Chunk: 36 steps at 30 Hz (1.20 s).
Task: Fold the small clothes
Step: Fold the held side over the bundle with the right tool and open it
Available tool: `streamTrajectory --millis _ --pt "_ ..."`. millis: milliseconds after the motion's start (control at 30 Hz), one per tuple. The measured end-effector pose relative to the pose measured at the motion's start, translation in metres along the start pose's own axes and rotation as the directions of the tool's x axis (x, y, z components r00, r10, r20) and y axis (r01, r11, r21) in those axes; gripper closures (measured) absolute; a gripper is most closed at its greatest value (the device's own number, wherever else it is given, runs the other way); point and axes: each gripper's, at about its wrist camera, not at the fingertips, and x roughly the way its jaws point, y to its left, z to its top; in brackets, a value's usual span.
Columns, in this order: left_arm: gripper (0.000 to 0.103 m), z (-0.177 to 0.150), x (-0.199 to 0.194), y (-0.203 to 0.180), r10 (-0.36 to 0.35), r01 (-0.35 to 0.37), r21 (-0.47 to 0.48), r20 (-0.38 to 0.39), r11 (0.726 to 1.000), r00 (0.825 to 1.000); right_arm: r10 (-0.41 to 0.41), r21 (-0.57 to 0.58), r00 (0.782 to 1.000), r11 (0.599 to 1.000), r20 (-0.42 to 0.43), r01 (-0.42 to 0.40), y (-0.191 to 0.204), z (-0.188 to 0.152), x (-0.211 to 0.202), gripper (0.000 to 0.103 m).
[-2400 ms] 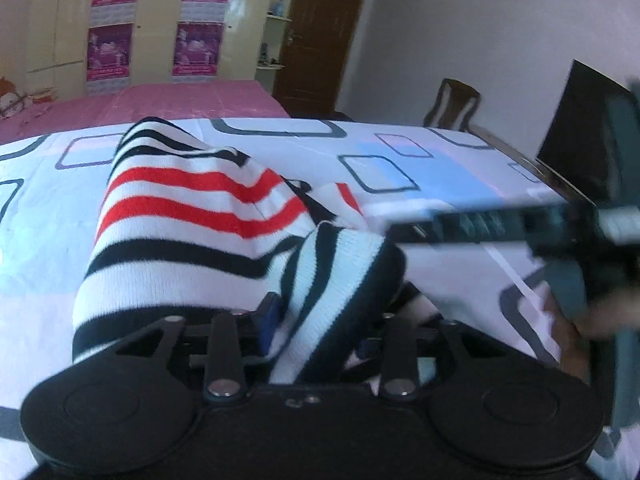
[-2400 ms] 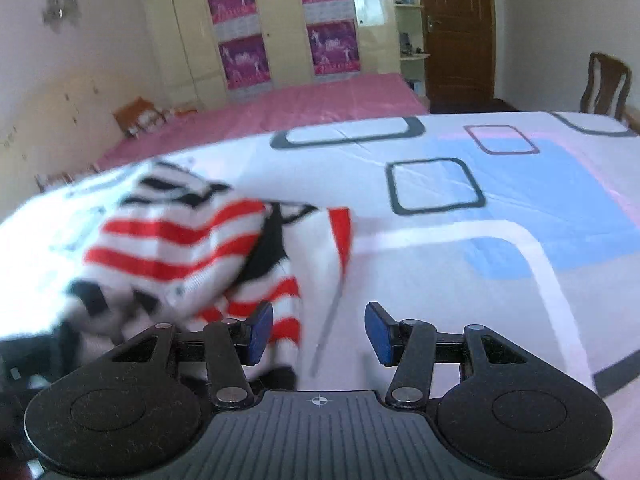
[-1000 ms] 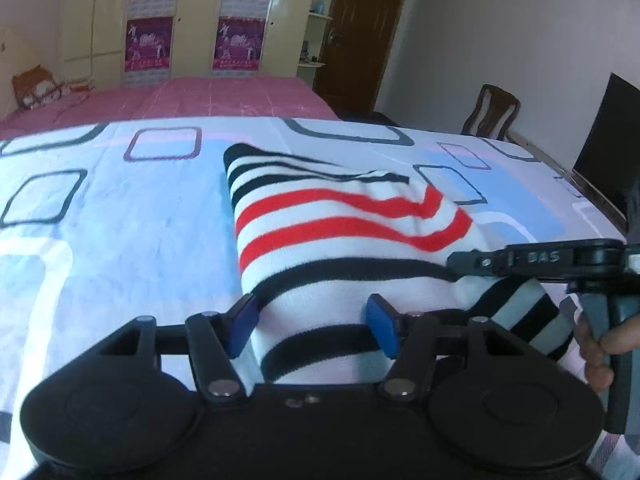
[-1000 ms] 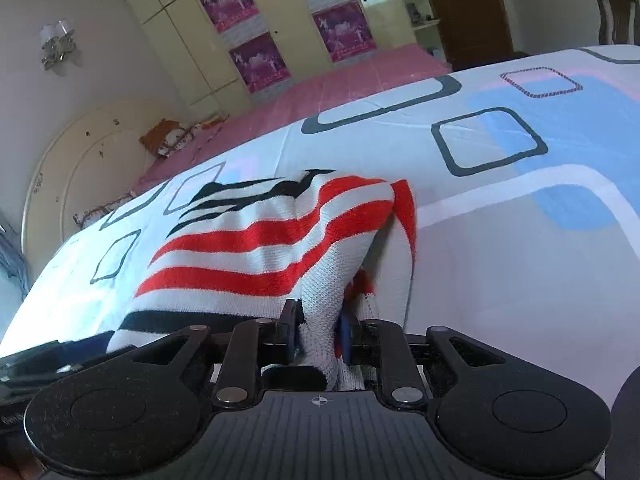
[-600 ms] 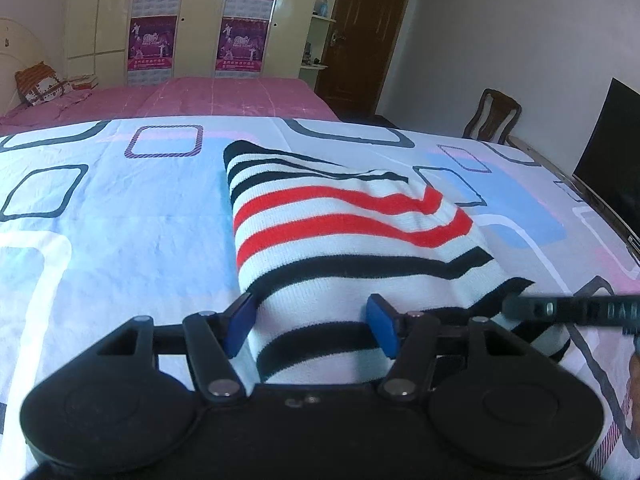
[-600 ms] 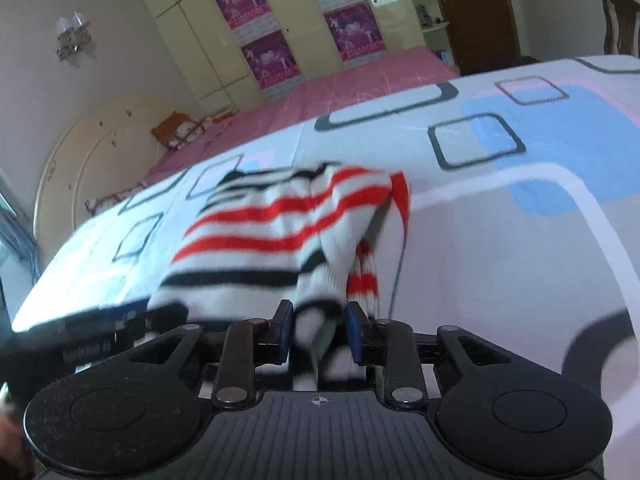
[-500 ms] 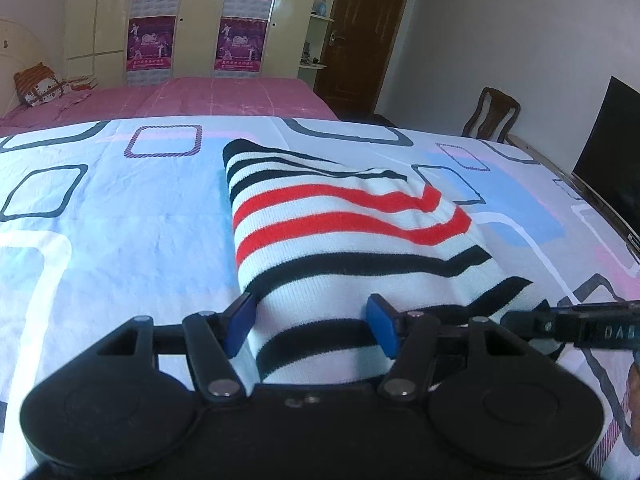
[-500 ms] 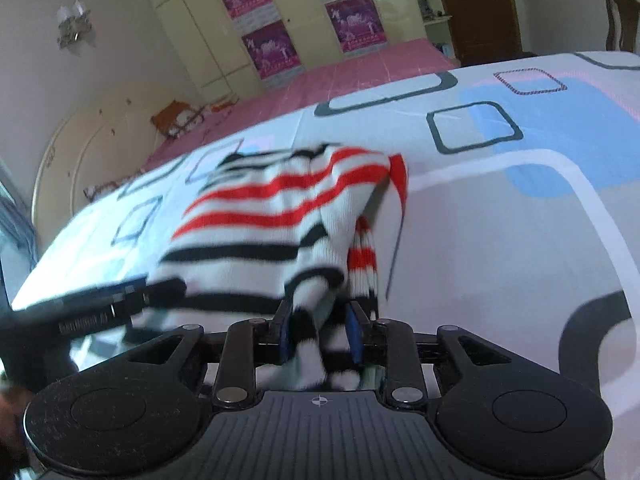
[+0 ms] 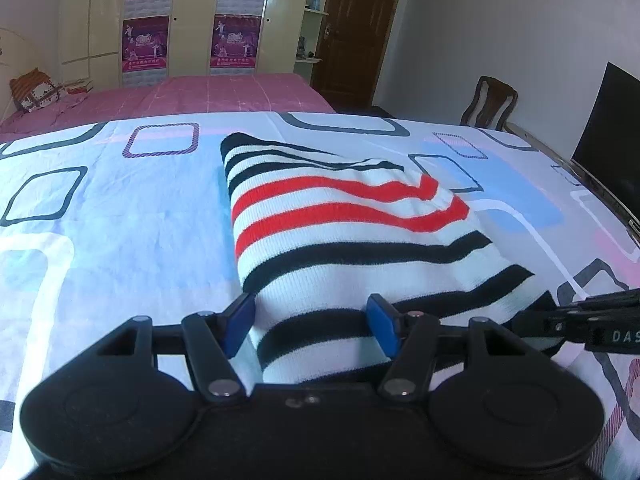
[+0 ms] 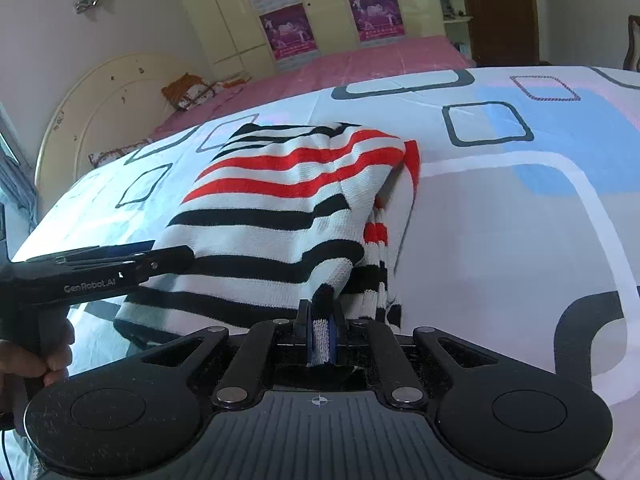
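A small knitted sweater [image 9: 344, 236] with white, black and red stripes lies folded on the patterned bed sheet [image 9: 112, 216]. My left gripper [image 9: 312, 322] is open, its blue pads on either side of the sweater's near edge, not squeezing it. My right gripper [image 10: 321, 330] is shut on the sweater's near hem, a striped bit of knit pinched between the pads. The sweater also shows in the right wrist view [image 10: 288, 216]. The left gripper's fingers [image 10: 120, 264] show at the left there, and the right gripper's finger [image 9: 588, 320] shows at the right of the left wrist view.
A pink bed [image 9: 180, 92] stands behind the sheet, with wardrobes [image 9: 192, 20] and a brown door [image 9: 352, 28] beyond. A wooden chair [image 9: 490, 106] and a dark screen [image 9: 612, 136] stand at the right. A round headboard [image 10: 100, 120] is at the far left.
My left gripper let go of the sweater and stays open at its near edge. My right gripper closed on the near hem and pulled it back and down, flattening the fold.
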Motion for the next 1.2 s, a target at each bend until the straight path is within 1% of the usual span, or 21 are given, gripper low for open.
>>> streamTrajectory --millis 133,200,233,267,400,433,467,500,567,667,800,833,867,900,933,967,1033,1067,1100,1200 --pt "0.042 0.000 0.000 0.000 0.001 -0.001 0.009 -0.002 1.000 1.000 -0.030 -0.029 0.999 0.999 0.040 0.031 0.004 0.000 -0.006 0.095" --pt "0.042 -0.001 0.000 -0.001 0.003 -0.003 0.015 -0.004 1.000 1.000 -0.032 -0.021 0.999 0.999 0.040 0.033 0.002 0.000 -0.007 0.085" --pt "0.042 -0.001 0.000 -0.001 0.004 -0.004 0.016 -0.004 1.000 1.000 -0.044 -0.020 0.998 0.999 0.043 0.045 0.001 0.000 -0.007 0.071" --pt "0.042 -0.001 -0.001 -0.001 0.004 -0.004 0.016 -0.004 1.000 1.000 -0.056 -0.017 0.997 0.998 0.049 0.057 0.000 0.000 -0.008 0.062" --pt "0.042 -0.001 -0.001 -0.001 0.005 -0.005 0.017 -0.004 1.000 1.000 -0.031 -0.003 0.999 0.999 0.024 0.032 -0.003 -0.001 -0.006 0.062" --pt "0.042 -0.001 -0.001 -0.001 0.005 -0.005 0.018 -0.005 1.000 1.000 -0.021 0.001 1.000 1.000 0.015 0.021 -0.004 -0.001 -0.005 0.067" --pt "0.042 -0.001 -0.001 -0.002 0.005 -0.005 0.018 -0.005 1.000 1.000 -0.014 0.002 1.000 1.000 0.006 0.014 -0.004 -0.002 -0.004 0.077" --pt "0.042 -0.002 -0.001 -0.001 0.005 -0.004 0.019 -0.006 1.000 1.000 -0.009 -0.002 1.000 1.000 -0.003 0.009 -0.003 -0.003 -0.002 0.081" --pt "0.042 -0.002 -0.001 -0.001 0.003 -0.003 0.022 -0.008 1.000 1.000 -0.011 -0.009 1.000 1.000 -0.015 0.010 -0.001 -0.004 0.000 0.087" --pt "0.042 -0.001 -0.002 -0.001 0.001 0.000 0.026 -0.013 1.000 1.000 0.002 -0.017 0.999 1.000 -0.035 -0.002 -0.001 -0.003 0.001 0.091" --pt "0.042 -0.001 -0.006 0.000 -0.020 0.020 0.022 -0.031 1.000 0.999 0.069 0.023 0.997 0.997 -0.021 -0.068 -0.008 0.004 -0.018 0.093" --pt "0.042 -0.003 -0.008 -0.001 -0.031 0.032 0.024 -0.035 0.999 0.999 0.069 0.028 0.997 0.997 -0.017 -0.068 -0.011 0.004 -0.023 0.093" --pt "0.042 -0.005 -0.008 -0.002 -0.037 0.039 0.028 -0.044 0.999 0.998 0.042 0.020 0.999 0.999 -0.033 -0.041 -0.014 0.001 -0.021 0.094" --pt "0.041 -0.009 -0.006 -0.004 -0.037 0.039 0.038 -0.060 0.999 0.998 0.003 0.007 0.998 1.000 -0.068 -0.003 -0.017 -0.003 -0.013 0.096" --pt "0.041 -0.014 -0.004 -0.005 -0.031 0.034 0.047 -0.070 0.998 0.997 -0.003 0.013 0.995 1.000 -0.101 0.004 -0.021 -0.008 -0.004 0.096" --pt "0.040 -0.016 -0.002 -0.003 -0.033 0.036 0.041 -0.075 0.998 0.997 0.002 0.016 0.995 1.000 -0.105 0.000 -0.021 -0.010 -0.001 0.095" --pt "0.040 -0.017 -0.004 0.002 -0.045 0.046 0.003 -0.080 0.999 0.996 -0.003 -0.003 0.998 1.000 -0.070 0.003 -0.016 -0.006 -0.004 0.095" --pt "0.040 -0.015 -0.006 0.004 -0.048 0.048 0.000 -0.082 0.999 0.996 0.001 -0.004 0.998 1.000 -0.059 -0.001 -0.015 -0.002 -0.007 0.095" --pt "0.042 -0.014 -0.009 0.003 -0.047 0.048 0.006 -0.079 0.999 0.996 0.009 0.002 0.999 1.000 -0.050 -0.009 -0.014 0.003 -0.011 0.095" --pt "0.042 -0.006 -0.021 0.003 -0.057 0.058 0.021 -0.048 0.998 0.997 0.028 0.012 1.000 1.000 0.003 -0.028 -0.015 0.018 -0.023 0.094"
